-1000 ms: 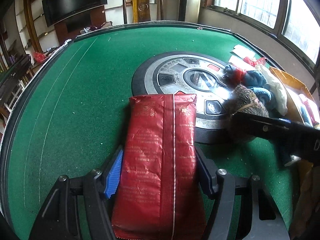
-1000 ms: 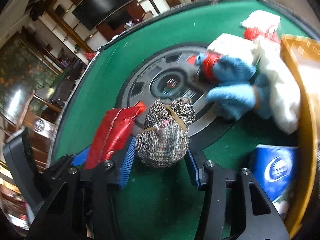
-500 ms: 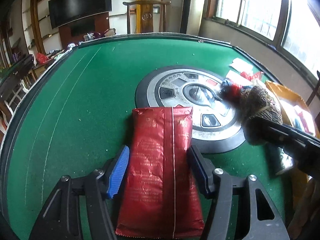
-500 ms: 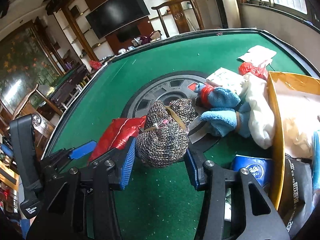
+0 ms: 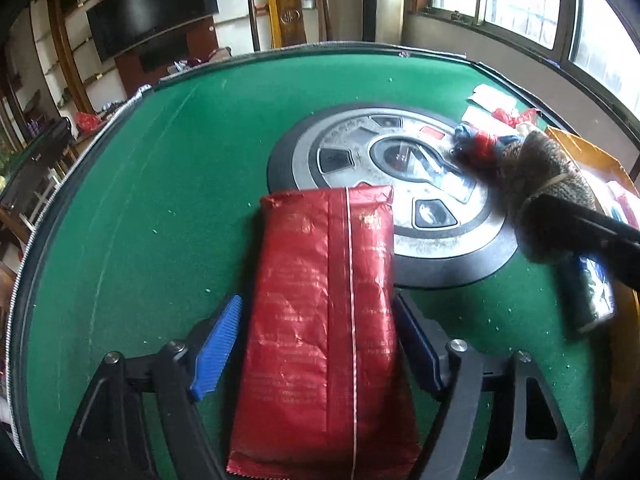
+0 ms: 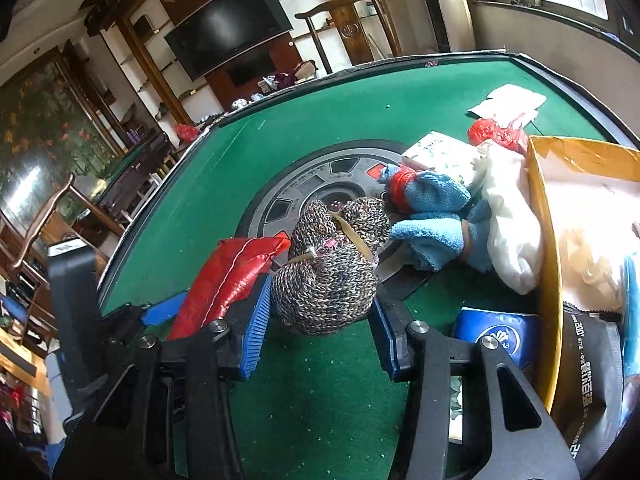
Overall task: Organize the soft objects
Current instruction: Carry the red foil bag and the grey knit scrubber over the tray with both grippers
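A red foil packet (image 5: 326, 320) lies on the green table between the blue pads of my left gripper (image 5: 316, 340); the jaws stand apart from its sides, open. It also shows in the right wrist view (image 6: 228, 276). My right gripper (image 6: 320, 316) is shut on a brown-grey knitted bundle (image 6: 332, 272) tied with a rubber band, held above the felt. The bundle shows in the left wrist view (image 5: 540, 176) at right.
A round grey panel (image 5: 400, 184) sits in the table's middle. Blue cloths (image 6: 432, 208), a white cloth (image 6: 508, 232) and a red bag (image 6: 496, 136) lie right of it. A yellow cardboard box (image 6: 544, 208) holds soft items. A blue tissue pack (image 6: 496, 336) lies beside it.
My left gripper has opened off the red packet, which now lies on the table. My right gripper has lifted the knitted bundle up and back.
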The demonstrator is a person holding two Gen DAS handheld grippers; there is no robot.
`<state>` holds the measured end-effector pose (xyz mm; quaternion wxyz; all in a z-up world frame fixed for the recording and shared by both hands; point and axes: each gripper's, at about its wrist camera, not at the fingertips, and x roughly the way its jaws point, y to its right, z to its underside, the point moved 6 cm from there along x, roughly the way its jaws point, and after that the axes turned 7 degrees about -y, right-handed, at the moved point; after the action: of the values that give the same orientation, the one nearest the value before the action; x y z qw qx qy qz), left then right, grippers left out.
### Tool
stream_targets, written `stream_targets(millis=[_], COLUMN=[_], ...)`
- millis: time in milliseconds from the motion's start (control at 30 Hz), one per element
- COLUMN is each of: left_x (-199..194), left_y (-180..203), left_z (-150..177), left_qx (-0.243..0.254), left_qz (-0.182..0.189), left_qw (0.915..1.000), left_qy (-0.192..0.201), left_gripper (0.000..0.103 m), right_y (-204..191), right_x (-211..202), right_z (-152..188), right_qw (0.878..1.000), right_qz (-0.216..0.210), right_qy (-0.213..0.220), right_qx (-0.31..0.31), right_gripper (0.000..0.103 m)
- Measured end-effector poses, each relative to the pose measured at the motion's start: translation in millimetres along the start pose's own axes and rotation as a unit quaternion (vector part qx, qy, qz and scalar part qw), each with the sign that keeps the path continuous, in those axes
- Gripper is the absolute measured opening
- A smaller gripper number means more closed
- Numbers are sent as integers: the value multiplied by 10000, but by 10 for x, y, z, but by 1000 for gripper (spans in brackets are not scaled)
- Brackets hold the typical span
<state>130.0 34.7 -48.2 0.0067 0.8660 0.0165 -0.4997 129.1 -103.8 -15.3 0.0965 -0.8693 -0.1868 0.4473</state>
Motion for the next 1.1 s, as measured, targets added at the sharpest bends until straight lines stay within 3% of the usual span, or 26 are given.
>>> stream_targets(millis=[167,233,333,567,867,1100], left_x=[26,-1,-62,-179,-438,-559], left_y=[-36,0,29,16,68,94], left_z=[-27,-23,-5,-52,-139,-183], left_qx=[-63,11,28,-199,-106,-81], left_qz=[194,244,128,504,-16,-100], left_qw=[9997,9997,9999,9978,9932,9889], left_qy=[-95,-34,107,395,1163,1480], left_gripper=[76,60,52,51,51,51], right_y=[-2,-10,-21,11,-42,-19], right_x=[3,16,13,-69,-140,-191], right_z=[2,11,18,5,-10,-43], right_qw=[10000,10000,10000,9999,9996,9993], right_qz=[-27,-41,-55,-46,11,42], right_qy=[-11,-38,-34,118,249,340], right_qx=[0,-6,-13,31,-126,-151], right_gripper=[46,47,47,46,47,46])
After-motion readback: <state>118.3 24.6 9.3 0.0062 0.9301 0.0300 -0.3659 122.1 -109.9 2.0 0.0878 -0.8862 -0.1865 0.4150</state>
